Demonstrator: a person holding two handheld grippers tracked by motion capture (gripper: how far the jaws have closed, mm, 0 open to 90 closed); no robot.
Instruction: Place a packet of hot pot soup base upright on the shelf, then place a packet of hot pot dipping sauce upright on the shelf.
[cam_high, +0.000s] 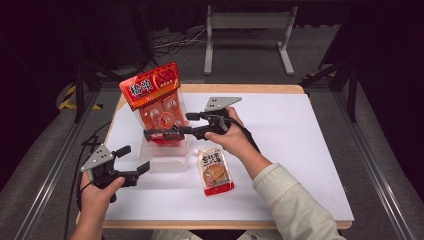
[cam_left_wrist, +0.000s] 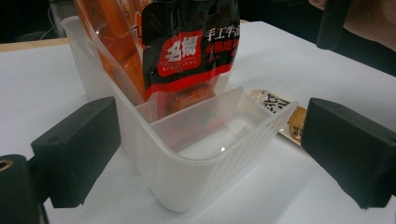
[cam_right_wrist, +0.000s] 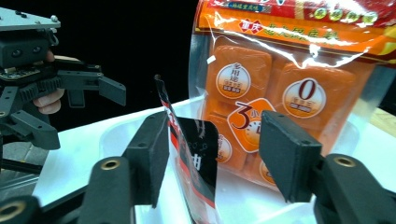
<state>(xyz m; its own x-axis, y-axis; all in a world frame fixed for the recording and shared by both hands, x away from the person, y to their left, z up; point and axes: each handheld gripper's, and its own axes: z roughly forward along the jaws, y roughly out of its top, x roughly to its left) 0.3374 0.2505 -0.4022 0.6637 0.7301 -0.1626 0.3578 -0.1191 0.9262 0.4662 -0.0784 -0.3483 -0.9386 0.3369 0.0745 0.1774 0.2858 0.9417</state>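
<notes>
**Black-and-red packet stands in the bin, our right jaws apart around it**

The black-and-red packet (cam_right_wrist: 196, 154) stands upright in the middle compartment of the clear plastic bin (cam_left_wrist: 196, 182), just in front of the tall orange bag (cam_high: 156, 97). Our right gripper (cam_high: 167, 133) has its jaws apart on either side of the packet's top, pads off it. Our left gripper (cam_high: 134, 159) sits near the bin's near-left end, jaws wide and empty. An orange pouch (cam_high: 216, 172) lies flat on the white table (cam_high: 300, 150), right of the bin.

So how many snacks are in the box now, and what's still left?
Two look done: the big orange packet and the black-and-red packet stand in the clear box. The right hand-held gripper is open around the black-and-red one. The small pouch still lies on the table.
</notes>
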